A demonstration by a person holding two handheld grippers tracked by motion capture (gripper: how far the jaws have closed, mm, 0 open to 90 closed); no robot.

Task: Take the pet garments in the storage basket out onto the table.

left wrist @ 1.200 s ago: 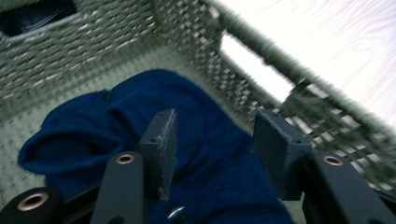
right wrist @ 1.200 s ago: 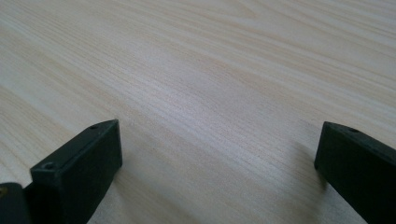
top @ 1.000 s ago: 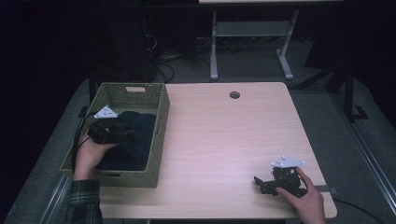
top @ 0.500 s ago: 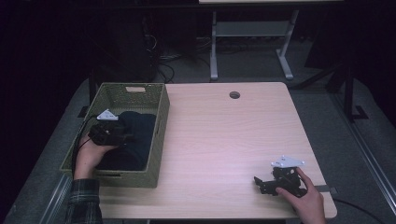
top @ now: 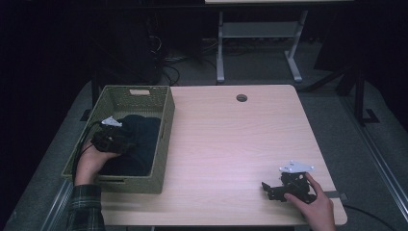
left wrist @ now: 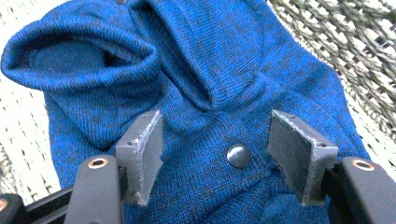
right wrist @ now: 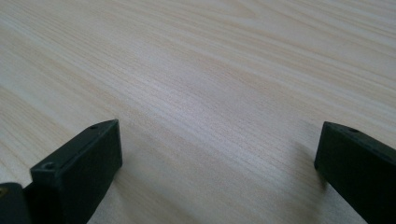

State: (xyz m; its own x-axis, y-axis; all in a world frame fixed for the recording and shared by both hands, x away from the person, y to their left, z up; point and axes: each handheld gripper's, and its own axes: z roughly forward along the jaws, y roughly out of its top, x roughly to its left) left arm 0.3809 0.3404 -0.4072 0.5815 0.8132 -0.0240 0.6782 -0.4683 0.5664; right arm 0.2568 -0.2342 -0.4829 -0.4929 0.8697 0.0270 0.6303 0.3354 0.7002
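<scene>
A blue knitted garment (left wrist: 201, 70) with a metal snap button (left wrist: 238, 155) lies crumpled in the woven basket (top: 144, 92) at the table's left. My left gripper (top: 124, 143) hangs over it inside the basket, open, its jaws standing either side of the button without closing on the cloth (top: 139, 139). A fold of the fabric bulges up beyond the jaws. My right gripper (top: 266, 187) rests low near the table's front right corner, open, with bare wood (right wrist: 210, 93) between its wide-spread jaws.
The light wooden table (top: 231, 144) has a round cable hole (top: 241, 97) near its far edge. The basket has a handle slot (top: 139, 92) in its far wall. A metal stand (top: 255, 33) is on the floor behind the table.
The left gripper has shifted slightly over the garment in the basket. The right gripper has stayed put.
</scene>
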